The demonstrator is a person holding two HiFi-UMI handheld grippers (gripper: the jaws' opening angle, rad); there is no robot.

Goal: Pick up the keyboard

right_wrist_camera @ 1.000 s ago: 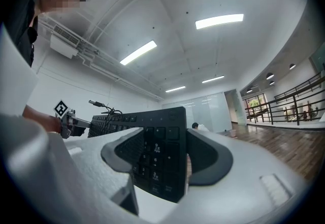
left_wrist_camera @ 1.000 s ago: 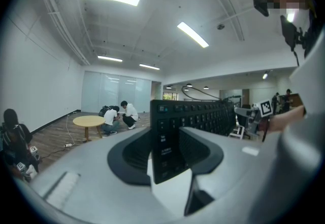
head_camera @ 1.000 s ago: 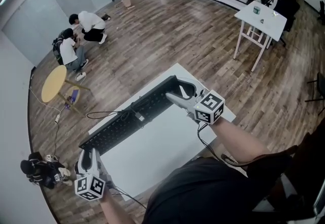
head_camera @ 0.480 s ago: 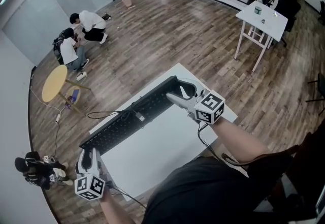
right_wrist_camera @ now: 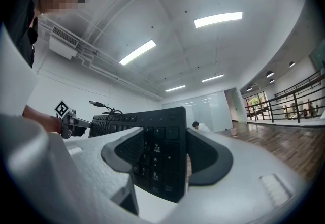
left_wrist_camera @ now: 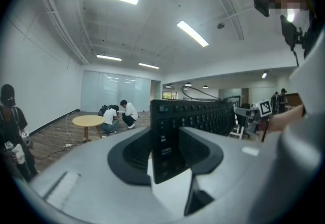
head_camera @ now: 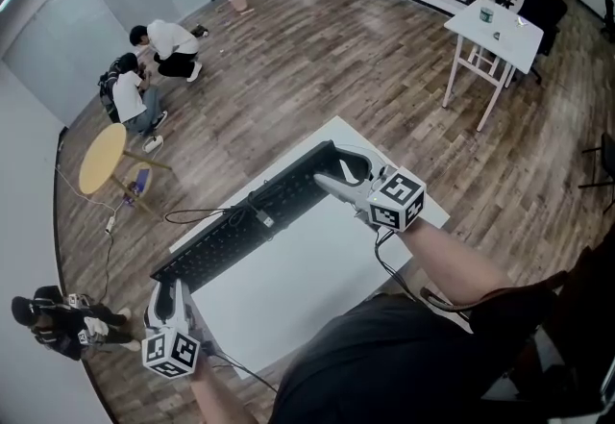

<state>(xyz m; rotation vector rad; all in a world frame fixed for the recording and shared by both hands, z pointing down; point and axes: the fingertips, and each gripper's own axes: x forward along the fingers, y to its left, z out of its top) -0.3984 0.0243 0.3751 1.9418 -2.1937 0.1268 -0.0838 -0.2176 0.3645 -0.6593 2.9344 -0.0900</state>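
The white counter fills the middle of the head view. The long black keyboard lies slanted over its far side, from lower left to upper right. A black cable runs off the back of it. The right tongs are partly open and closed on the right end of the keyboard, with one dark pad on each flat side. The bare right arm reaches in from the lower right. The left tongs sit at the lower left corner of the counter. They are a bit less open, and they clamp the left end of the keyboard the same way. Both tongs point nearly level. I cannot tell if the keyboard touches the counter.
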